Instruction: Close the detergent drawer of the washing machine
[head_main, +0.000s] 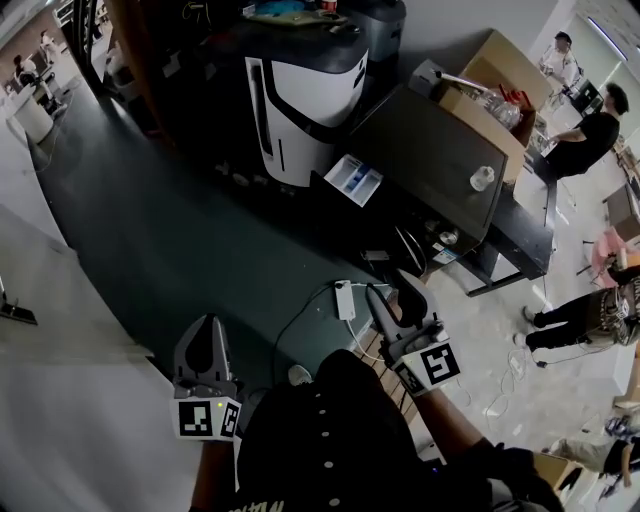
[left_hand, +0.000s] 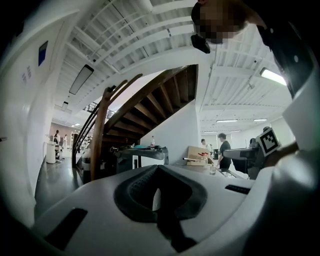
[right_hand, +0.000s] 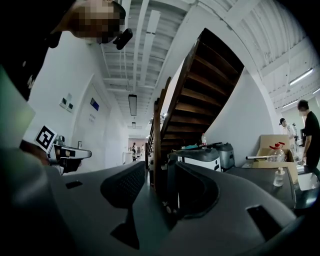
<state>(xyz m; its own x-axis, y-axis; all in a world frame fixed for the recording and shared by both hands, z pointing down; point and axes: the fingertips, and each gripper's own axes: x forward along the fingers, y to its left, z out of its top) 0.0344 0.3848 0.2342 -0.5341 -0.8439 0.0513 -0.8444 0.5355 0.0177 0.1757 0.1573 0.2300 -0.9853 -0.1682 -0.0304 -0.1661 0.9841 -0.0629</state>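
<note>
Two states: left gripper (head_main: 205, 325) pressed together, right gripper (head_main: 395, 290) spread, empty; power strip (head_main: 345, 300) and dark table (head_main: 430, 150) ahead.

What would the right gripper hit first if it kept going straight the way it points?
Nothing near: the right gripper, jaws apart and empty, points across open floor. Farther on, its line seems to meet the brown stair post, with the black-and-white machine just right of it; depth is unclear.

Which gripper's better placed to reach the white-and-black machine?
Right gripper, slightly: it sits nearer the machine, which shows straight between its open fingers. Both are far off, and no drawer can be made out.
</note>
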